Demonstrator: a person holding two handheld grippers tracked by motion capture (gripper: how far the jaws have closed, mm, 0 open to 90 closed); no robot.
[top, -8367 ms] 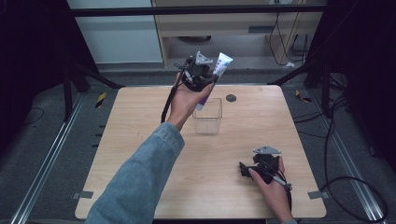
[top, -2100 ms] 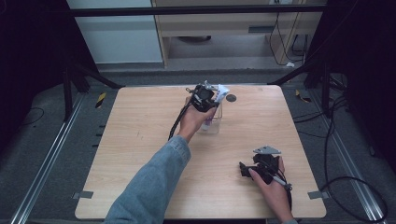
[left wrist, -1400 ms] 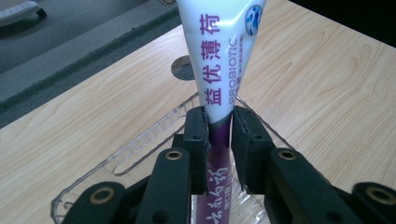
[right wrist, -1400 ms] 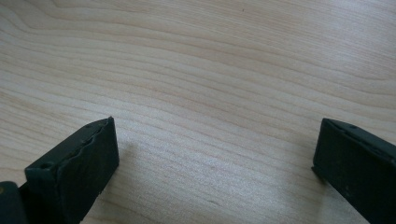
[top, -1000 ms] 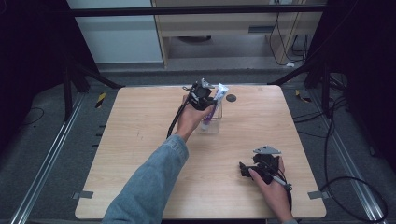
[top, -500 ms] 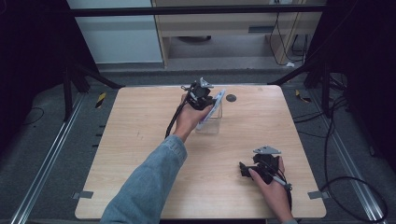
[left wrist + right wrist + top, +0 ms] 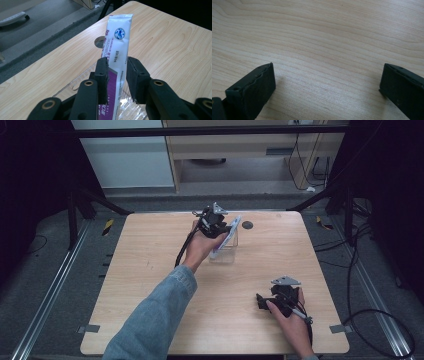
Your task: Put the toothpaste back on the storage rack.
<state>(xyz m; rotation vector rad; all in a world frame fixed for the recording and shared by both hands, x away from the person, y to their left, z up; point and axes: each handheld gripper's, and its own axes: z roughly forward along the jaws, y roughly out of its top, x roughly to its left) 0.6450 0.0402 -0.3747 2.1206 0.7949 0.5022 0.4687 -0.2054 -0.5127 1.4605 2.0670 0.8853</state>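
nearest the person's edge of the wooden table (image 7: 150, 285), at lower right in the high view: right gripper (image 7: 264, 301), lying low on the bare boards under the right hand (image 7: 290, 320), grey three-cornered plate on top, jaws spread wide with nothing but wood grain between them in the right gripper view.

farther up the table, past a denim sleeve (image 7: 155, 320) stretching in from the bottom edge: left hand (image 7: 200, 247) with the left gripper (image 7: 226, 227) at the near-left side of a clear plastic box (image 7: 227, 252) standing past the table's middle.

between the left jaws in the left gripper view: a long white and purple sachet (image 7: 116, 45), upright and leaning a little, lower end down inside the clear box (image 7: 130, 110), printed upper end sticking out well above the pads. jaws just now easing apart: left pad hard against the packet's edge, right pad with a thin gap beside the other edge, so no longer a firm pinch. same sachet (image 7: 227, 234) seen from above slanting out of the box toward the far right.

beyond the box, near the far edge: a round dark hole (image 7: 247, 225) in the tabletop, and behind the table a grey floor and a pale cabinet (image 7: 125, 155).
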